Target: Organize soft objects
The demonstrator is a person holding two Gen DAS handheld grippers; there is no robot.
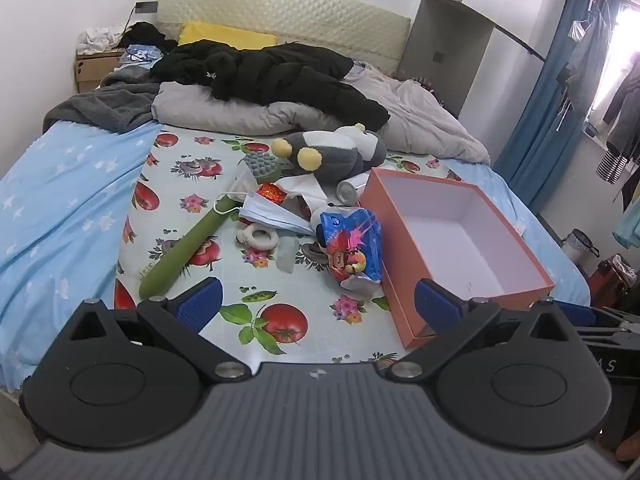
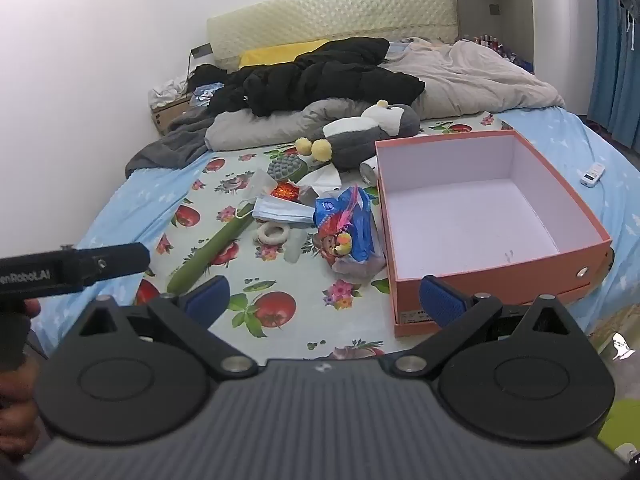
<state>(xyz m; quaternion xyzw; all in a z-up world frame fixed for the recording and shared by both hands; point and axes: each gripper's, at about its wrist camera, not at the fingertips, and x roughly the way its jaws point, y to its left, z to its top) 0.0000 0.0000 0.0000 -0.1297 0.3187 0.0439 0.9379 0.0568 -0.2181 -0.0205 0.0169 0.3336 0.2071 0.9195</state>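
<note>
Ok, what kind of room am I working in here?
A lived-in bedroom, most likely. You're facing a bed with a padded headboard and a rumpled duvet, and clothes hang on a rail by the blue curtain.

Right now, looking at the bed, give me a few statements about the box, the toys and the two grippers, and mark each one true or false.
1. The orange box is empty. True.
2. The grey plush toy lies inside the box. False: it lies on the bed beyond the box.
3. The left gripper holds the green stick. False: its jaws are open and hold nothing.
4. The right gripper is open. True.
5. A face mask lies among the clutter left of the box. True.
</note>
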